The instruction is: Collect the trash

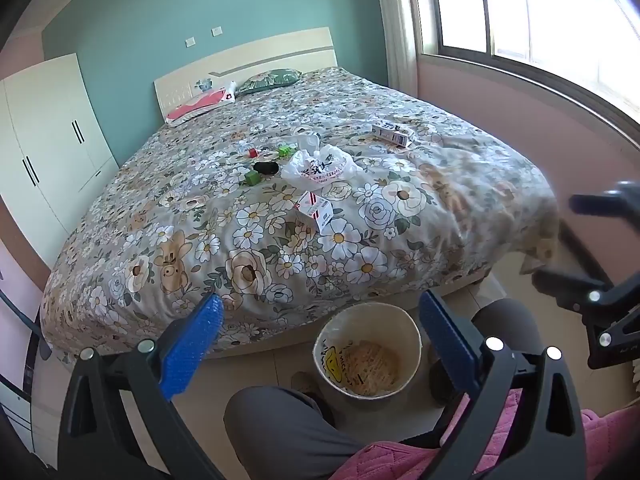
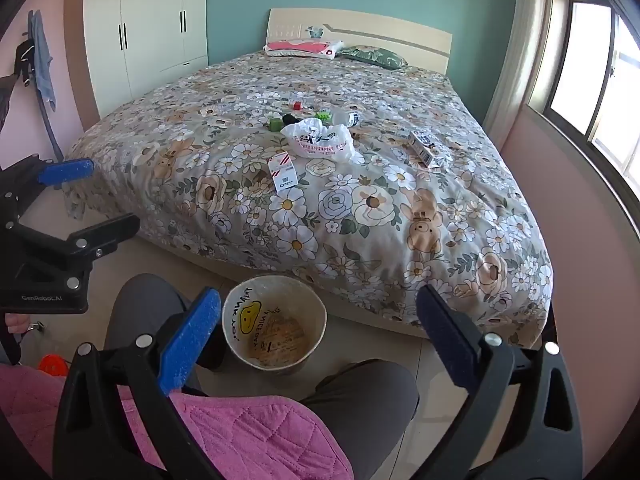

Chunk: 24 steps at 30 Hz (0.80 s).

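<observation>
- Both claws stand spread wide with nothing between the pads: the left claw and the right claw hang over the person's knees, well apart from the trash on the bed.
- Waiting on the floor at the foot of the bed, between the person's legs, is the bin, lined with a thin printed bag; something flat lies at the bottom, too unclear to name.
- Nearest the bed's foot lies a small carton, white with red stripes. It looks light and stiff-walled, probably crushable if squeezed hard; pinching across its narrow sides should hold it.
- Just beyond it sits the plastic bag, white with red print, crumpled and puffed. I judge it nearly weightless, limp and slick; gathering a bunched fold near the middle seems safer than a loose edge.
- Off toward the window side rests a second carton, white with dark print, likely just as light and rigid.
- Behind the bag is a clear bottle, probably smooth and prone to rolling, among small green blocks and a dark object I cannot identify.
</observation>
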Each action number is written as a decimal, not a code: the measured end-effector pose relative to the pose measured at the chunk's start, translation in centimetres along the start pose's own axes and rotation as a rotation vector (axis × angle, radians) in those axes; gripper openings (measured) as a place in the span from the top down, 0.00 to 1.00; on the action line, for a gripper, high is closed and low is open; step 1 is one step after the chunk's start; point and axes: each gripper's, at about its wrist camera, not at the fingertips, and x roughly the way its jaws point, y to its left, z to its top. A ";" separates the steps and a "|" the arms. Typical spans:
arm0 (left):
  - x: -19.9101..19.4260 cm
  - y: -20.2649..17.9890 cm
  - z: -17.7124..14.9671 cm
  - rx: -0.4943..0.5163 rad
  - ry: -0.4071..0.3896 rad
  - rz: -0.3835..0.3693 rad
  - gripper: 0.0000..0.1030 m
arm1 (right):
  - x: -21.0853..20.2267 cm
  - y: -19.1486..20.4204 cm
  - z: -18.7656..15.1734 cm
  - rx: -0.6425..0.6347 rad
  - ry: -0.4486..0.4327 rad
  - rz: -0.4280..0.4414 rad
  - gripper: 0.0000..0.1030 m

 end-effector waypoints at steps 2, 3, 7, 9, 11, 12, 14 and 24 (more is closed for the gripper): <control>0.0 0.0 0.0 0.007 -0.002 0.007 0.04 | 0.0 0.0 0.0 -0.004 0.000 -0.003 0.07; 0.0 0.0 0.0 0.008 -0.002 0.008 0.04 | 0.0 0.0 0.0 -0.003 0.000 -0.002 0.07; 0.0 -0.1 0.0 0.012 -0.004 0.012 0.04 | 0.0 0.0 0.0 0.001 -0.001 -0.003 0.07; 0.0 -0.1 0.0 0.010 -0.003 0.011 0.04 | -0.1 0.1 0.0 -0.003 -0.003 -0.002 0.07; 0.0 -0.1 0.0 0.010 -0.004 0.010 0.04 | -0.1 0.1 0.0 -0.004 -0.004 -0.001 0.07; 0.0 -0.1 0.0 0.010 -0.004 0.009 0.04 | -0.1 0.1 0.0 -0.003 -0.003 -0.002 0.07; 0.0 0.0 0.0 0.010 -0.004 0.009 0.04 | -0.1 0.0 0.0 -0.003 -0.004 -0.001 0.07; 0.0 0.0 0.0 0.010 -0.003 0.008 0.04 | -0.2 0.0 0.1 -0.002 -0.004 -0.001 0.07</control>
